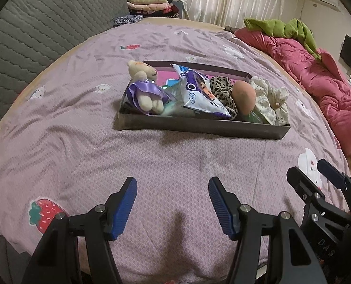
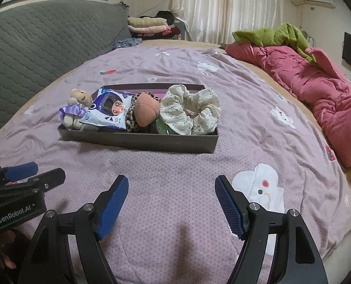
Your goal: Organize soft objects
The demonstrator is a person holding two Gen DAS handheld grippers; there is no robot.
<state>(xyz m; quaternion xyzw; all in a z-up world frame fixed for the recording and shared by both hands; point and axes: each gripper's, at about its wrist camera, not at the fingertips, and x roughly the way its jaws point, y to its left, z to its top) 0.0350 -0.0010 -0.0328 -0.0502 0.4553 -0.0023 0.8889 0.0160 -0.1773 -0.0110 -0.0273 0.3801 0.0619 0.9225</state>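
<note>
A shallow dark box (image 1: 199, 126) (image 2: 137, 142) lies on the bed. Inside it from left to right are a small teddy in a purple dress (image 1: 144, 87) (image 2: 77, 108), a white and purple packet (image 1: 199, 92) (image 2: 109, 111), a leopard-print scrunchie (image 1: 222, 90) (image 2: 132, 120), an orange-pink sponge egg (image 1: 244, 95) (image 2: 145, 112) and a cream floral scrunchie (image 1: 270, 99) (image 2: 192, 111). My left gripper (image 1: 173, 182) hovers open over the sheet in front of the box, with nothing in it. My right gripper (image 2: 171, 179) is open too, beside it on the right, nothing between its pads.
The bed has a lilac sheet (image 1: 80, 130) with strawberry and cloud prints. A pink quilt (image 1: 317, 82) with a green cloth (image 1: 282, 28) lies along the right side. A grey quilted headboard (image 1: 33, 28) stands at left; folded clothes (image 1: 149, 2) sit behind.
</note>
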